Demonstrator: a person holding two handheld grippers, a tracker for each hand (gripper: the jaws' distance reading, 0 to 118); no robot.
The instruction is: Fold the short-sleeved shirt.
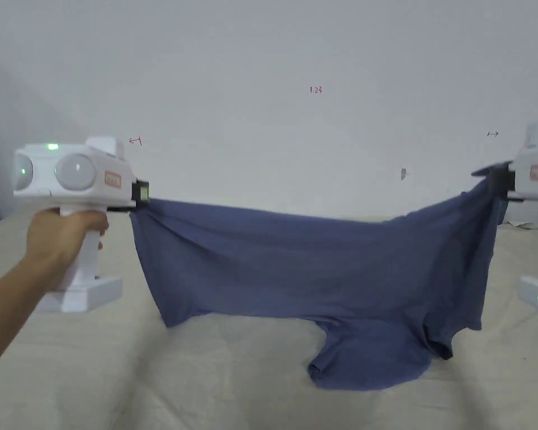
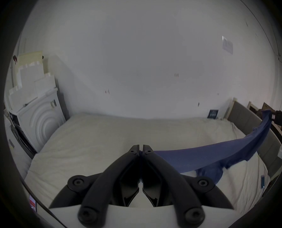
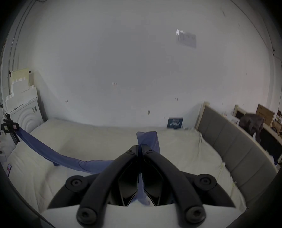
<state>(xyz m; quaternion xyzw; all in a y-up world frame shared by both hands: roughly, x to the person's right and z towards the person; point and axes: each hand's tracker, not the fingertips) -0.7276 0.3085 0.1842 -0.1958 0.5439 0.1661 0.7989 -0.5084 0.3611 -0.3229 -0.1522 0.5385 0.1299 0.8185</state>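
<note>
The shirt (image 1: 318, 274) is held stretched above the bed (image 1: 234, 369) — clamped by the left gripper (image 1: 143, 197) and right gripper (image 1: 500, 178), the latter cut off.

Small red handwritten digits (image 1: 316, 89) stand on the pale grey-white wall (image 1: 262, 56) in the head view; they seem to read "123", though the strokes are thin and the last figure is uncertain. Two more small handwritten marks sit on the same wall, a red one (image 1: 135, 140) at the left and a dark arrow-like one (image 1: 492, 134) at the right; neither forms a legible word. The white plastic handheld devices carry small orange-bordered stickers (image 1: 112, 179), too blurred to read. A dark blue card (image 3: 175, 123) leaning against the wall at the bed's far edge bears pale print, too small to read.
</note>
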